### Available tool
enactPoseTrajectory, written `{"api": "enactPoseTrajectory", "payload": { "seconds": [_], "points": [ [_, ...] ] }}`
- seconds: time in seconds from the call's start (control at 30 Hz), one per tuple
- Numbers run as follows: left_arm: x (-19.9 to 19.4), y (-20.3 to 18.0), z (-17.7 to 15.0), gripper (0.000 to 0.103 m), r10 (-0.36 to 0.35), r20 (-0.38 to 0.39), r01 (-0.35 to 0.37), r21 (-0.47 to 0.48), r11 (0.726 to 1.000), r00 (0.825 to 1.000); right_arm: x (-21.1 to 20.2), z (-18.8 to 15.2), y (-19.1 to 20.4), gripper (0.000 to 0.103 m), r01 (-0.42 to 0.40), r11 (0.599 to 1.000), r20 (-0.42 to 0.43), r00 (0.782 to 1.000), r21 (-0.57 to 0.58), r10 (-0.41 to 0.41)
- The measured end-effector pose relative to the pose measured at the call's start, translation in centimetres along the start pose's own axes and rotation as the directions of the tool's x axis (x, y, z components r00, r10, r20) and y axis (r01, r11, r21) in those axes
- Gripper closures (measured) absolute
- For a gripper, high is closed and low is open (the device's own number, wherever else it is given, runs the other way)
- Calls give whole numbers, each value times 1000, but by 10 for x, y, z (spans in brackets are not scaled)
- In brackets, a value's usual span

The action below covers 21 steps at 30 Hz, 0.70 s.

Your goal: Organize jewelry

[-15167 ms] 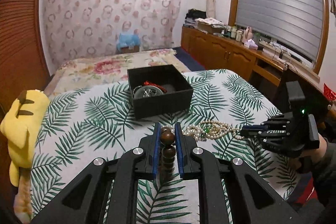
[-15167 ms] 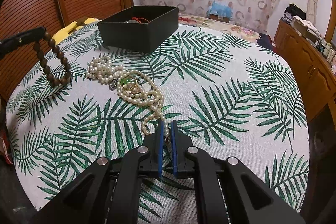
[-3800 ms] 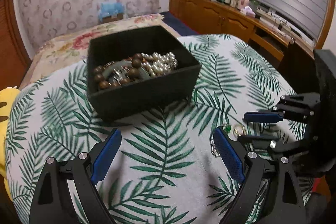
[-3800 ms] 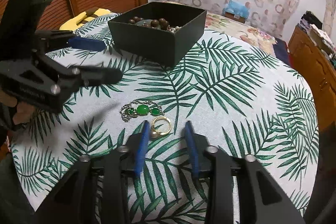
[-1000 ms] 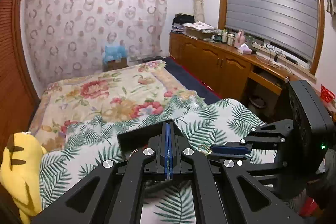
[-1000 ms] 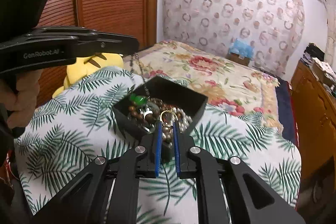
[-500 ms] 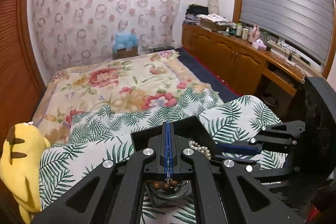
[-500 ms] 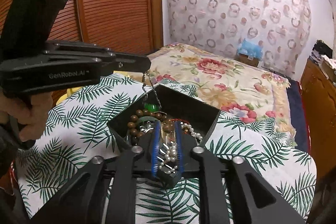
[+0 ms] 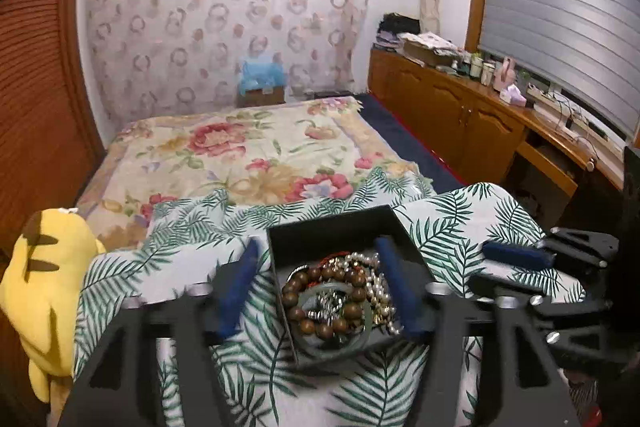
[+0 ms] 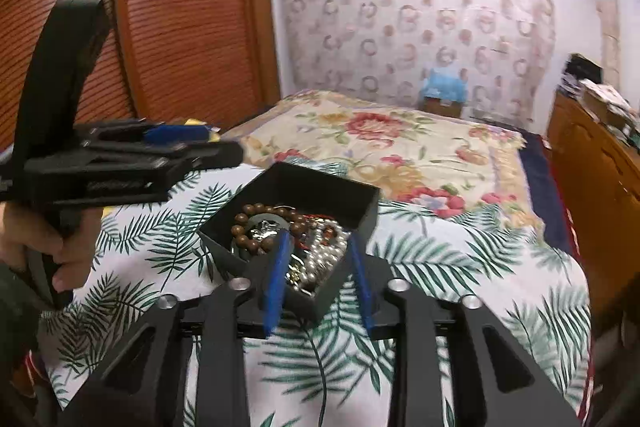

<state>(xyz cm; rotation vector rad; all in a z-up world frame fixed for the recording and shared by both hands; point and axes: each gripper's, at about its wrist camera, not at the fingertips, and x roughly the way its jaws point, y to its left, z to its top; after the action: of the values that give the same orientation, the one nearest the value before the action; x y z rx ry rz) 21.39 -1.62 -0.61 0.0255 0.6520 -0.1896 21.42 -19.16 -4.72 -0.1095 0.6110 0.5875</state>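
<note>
Jewelry lies heaped in a black box (image 9: 340, 227) standing on the table (image 9: 460, 227), which is draped in a white cloth printed with green palm fronds. The box is square, matte and open-topped, its walls thin and straight. Inside, a wooden bead bracelet (image 9: 320, 303) of round, glossy brown beads curls in a loop around a smooth, pale green bangle (image 9: 316, 297) and a small tangle of silvery metal. Beside it, toward the right wall, is a pearl strand (image 9: 376, 283) of small, shiny off-white beads (a bit of red shows among them, too small to identify).

The left gripper (image 9: 316, 291) hangs over the box with its blue-padded fingers (image 9: 236, 287) spread wide, holding nothing. The right gripper (image 10: 320, 271) hovers at the box's near corner, its fingers also parted and empty.

A yellow plush toy (image 9: 40, 291) with brown stripes sits at the table's left edge. Beyond the table is a bed (image 9: 240, 147) under a floral quilt.
</note>
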Motion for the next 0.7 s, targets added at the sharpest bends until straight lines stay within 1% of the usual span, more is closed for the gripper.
{"api": "enactPoseTrajectory", "payload": {
  "seconds": [0.03, 0.13, 0.17, 0.23, 0.27, 0.33, 0.4, 0.5, 0.7],
  "points": [
    [-4, 0, -2, 19, 11, 7, -11, -5, 1000, 1000, -6, -2, -1, 48, 12, 1000, 10, 1000, 13, -12],
    [-22, -2, -14, 9, 40, 26, -39, -20, 999, 999, -28, -11, -3, 38, 40, 998, 43, 998, 56, -42],
    [-29, -3, -19, 8, 48, 30, -47, -29, 998, 998, -35, -14, -2, 35, 48, 997, 52, 997, 64, -51],
    [-41, -6, -28, 8, 73, 36, -71, -42, 997, 997, -50, -19, 1, 21, 71, 994, 78, 994, 77, -77],
    [-46, -8, -33, 8, 82, 35, -80, -44, 996, 996, -57, -22, 3, 18, 78, 993, 91, 992, 83, -86],
    [-55, -12, -43, 8, 106, 32, -104, -43, 994, 994, -71, -27, 8, 6, 88, 991, 117, 988, 96, -100],
    [-68, -15, -53, 8, 126, 42, -124, -43, 991, 991, -83, -31, 13, 3, 104, 989, 137, 984, 105, -118],
    [-81, -16, -63, 8, 131, 60, -128, -47, 991, 990, -95, -35, 20, 3, 132, 985, 149, 978, 109, -148],
    [-103, -17, -69, 8, 141, 88, -136, -56, 989, 986, -109, -40, 32, 3, 150, 982, 167, 971, 116, -168]
  ]
}}
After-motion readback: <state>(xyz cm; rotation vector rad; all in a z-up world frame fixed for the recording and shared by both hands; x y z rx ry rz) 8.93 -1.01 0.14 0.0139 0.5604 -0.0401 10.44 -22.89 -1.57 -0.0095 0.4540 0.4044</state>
